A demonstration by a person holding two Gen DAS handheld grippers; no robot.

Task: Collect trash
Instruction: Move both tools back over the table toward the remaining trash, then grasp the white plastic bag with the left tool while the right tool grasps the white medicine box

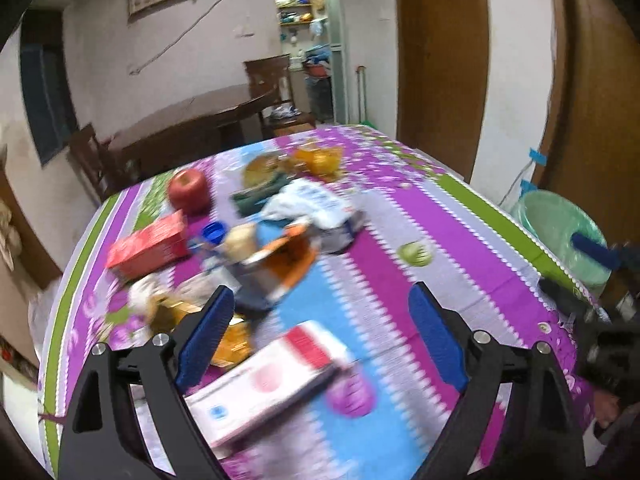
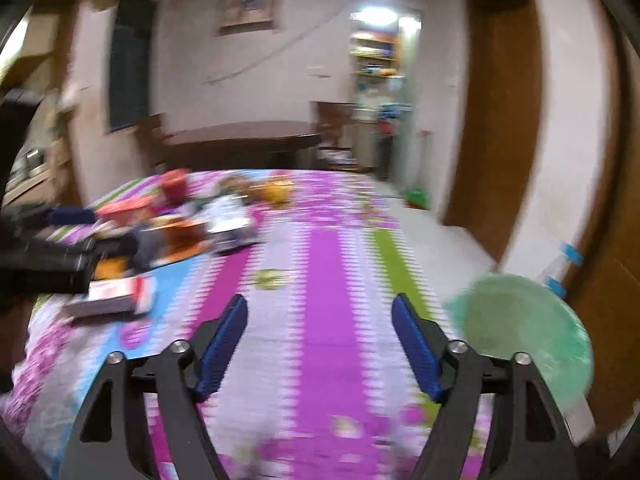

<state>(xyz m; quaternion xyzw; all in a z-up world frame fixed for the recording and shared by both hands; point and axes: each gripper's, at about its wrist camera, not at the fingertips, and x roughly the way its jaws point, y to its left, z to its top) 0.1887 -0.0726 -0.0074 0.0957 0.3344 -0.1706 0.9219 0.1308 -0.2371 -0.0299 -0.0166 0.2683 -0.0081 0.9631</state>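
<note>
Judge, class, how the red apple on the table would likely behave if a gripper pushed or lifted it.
The apple looks round, so a push would probably roll it across the cloth. Its skin looks smooth and shiny, so the pads may slip unless they close near its widest part. It seems solid, likely heavy for its size.

Two wrist views, angled down, near over one shared tablecloth [image 1: 400, 208].
</note>
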